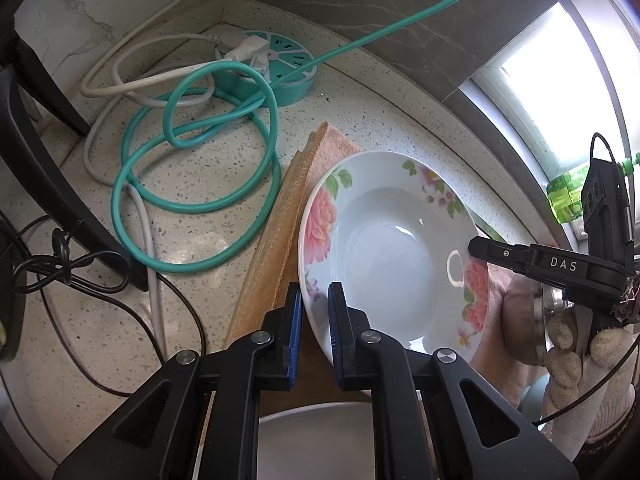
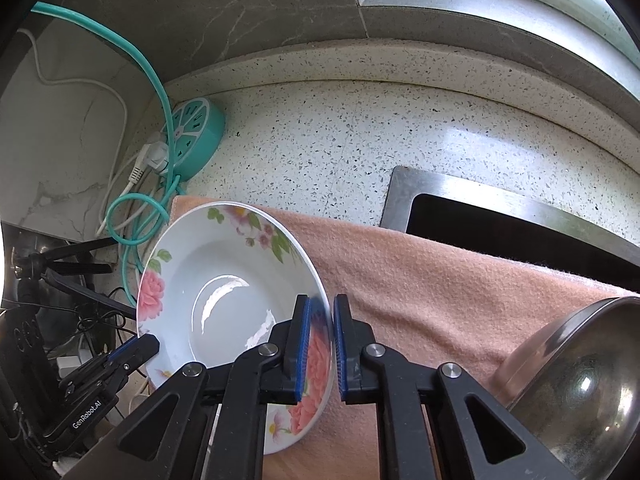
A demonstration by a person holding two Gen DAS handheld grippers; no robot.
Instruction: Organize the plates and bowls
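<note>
Both grippers, left (image 1: 315,312) and right (image 2: 321,328), pinch the white floral ceramic plate (image 1: 384,248) at opposite rims, lower centre; keep it level when lowering.

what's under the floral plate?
The floral plate sits tilted over a pink towel on the speckled counter. A steel dish shows below its near edge. Whatever lies directly beneath the plate is covered.

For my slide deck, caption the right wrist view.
Right gripper fingers straddle the rim of a white floral ceramic plate above a peach towel.
</note>
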